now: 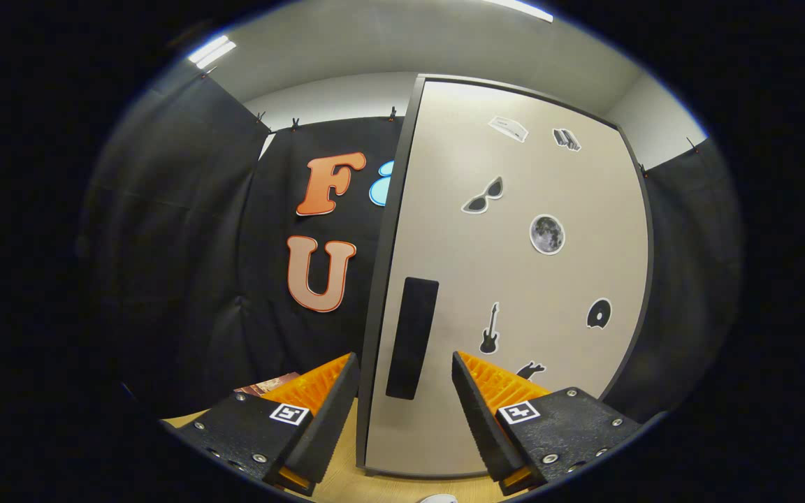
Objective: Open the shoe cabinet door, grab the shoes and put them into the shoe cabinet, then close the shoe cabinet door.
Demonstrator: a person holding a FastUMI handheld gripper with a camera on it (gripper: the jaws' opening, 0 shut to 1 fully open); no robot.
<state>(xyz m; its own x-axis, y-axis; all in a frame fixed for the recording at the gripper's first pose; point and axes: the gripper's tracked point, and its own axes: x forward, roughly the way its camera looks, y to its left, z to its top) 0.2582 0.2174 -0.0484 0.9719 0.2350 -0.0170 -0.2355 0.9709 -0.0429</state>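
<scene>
Now | tool [406, 402] spread wide | cabinet door [514, 293] just ahead, untouched

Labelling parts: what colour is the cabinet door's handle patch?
Black, on the beige door; handle patch seen in gripper view, beyond the open gripper.

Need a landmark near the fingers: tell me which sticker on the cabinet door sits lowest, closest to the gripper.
The small black one just above the right finger of the open gripper, below the guitar sticker; its shape is unclear.
</scene>
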